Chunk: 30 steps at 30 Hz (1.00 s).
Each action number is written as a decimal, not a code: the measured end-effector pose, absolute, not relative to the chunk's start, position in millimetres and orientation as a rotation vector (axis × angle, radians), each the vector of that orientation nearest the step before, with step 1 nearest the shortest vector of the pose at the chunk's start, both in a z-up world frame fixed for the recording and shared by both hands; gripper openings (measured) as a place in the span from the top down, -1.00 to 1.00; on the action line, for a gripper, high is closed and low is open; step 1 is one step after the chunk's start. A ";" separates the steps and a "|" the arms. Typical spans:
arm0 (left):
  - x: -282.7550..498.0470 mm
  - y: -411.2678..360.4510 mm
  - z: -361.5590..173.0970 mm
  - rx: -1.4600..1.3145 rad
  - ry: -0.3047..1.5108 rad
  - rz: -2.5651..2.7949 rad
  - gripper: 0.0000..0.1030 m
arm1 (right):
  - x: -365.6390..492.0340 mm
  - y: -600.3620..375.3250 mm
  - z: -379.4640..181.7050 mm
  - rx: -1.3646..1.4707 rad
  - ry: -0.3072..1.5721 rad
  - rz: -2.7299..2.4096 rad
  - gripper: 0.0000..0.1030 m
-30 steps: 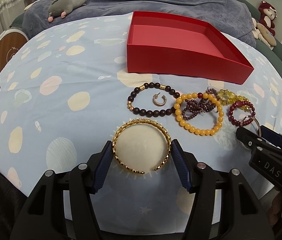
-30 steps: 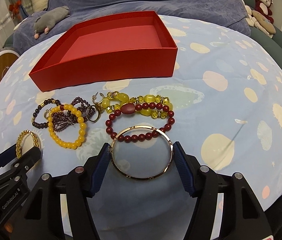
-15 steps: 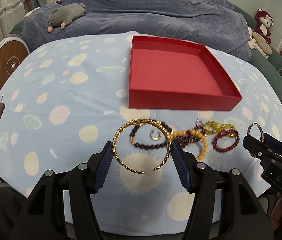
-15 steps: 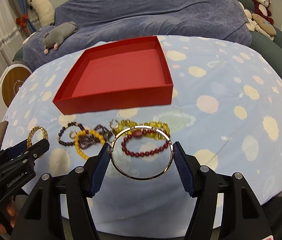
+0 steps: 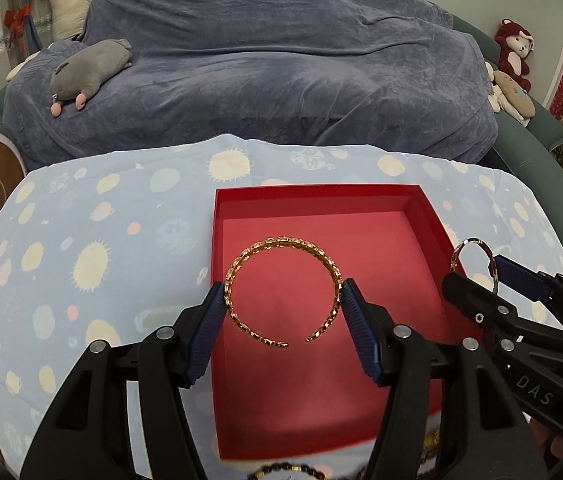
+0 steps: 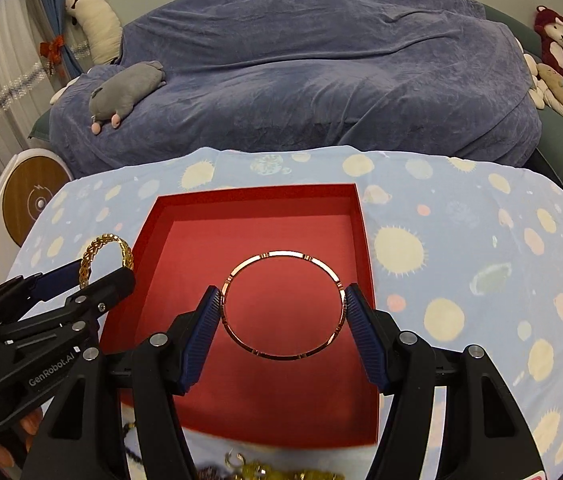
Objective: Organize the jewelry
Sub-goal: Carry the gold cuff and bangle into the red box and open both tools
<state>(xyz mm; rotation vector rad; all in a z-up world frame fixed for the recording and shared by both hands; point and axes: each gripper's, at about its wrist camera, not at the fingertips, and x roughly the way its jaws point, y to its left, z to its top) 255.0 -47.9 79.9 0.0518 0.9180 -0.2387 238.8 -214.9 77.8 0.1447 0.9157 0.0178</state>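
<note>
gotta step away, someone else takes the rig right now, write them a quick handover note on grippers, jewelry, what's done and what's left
Left gripper: shut on the gold open cuff, held above the red box.
Right gripper: shut on the thin rose-gold bangle, also above the box.
Done: both pieces lifted; nothing lies in the box yet.
Left: release both into the box, then fetch the beaded bracelets on the cloth at the box's near edge.

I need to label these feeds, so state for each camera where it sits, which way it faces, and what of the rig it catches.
Left wrist: sits on the left gripper, looking down over its fingers at the gold cuff they clamp above the red box; the right gripper intrudes at right.
Right wrist: sits on the right gripper, facing likewise, clamping the thin bangle; the left gripper intrudes at left.
Shared: box, spotted cloth, covered sofa.
</note>
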 end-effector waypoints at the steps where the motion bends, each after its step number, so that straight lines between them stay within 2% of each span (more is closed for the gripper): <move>1: 265.6 -50.7 75.1 0.054 0.927 -0.237 -0.09 | 249.5 -216.0 73.5 0.148 0.926 0.018 -0.18; 14: 339.0 -65.9 29.5 0.060 1.032 -0.217 -0.09 | 325.7 -221.5 27.6 0.135 1.014 0.005 -0.19; 30: 347.5 -62.0 22.6 0.035 1.036 -0.187 -0.17 | 331.2 -221.3 26.8 0.139 1.001 -0.009 -0.20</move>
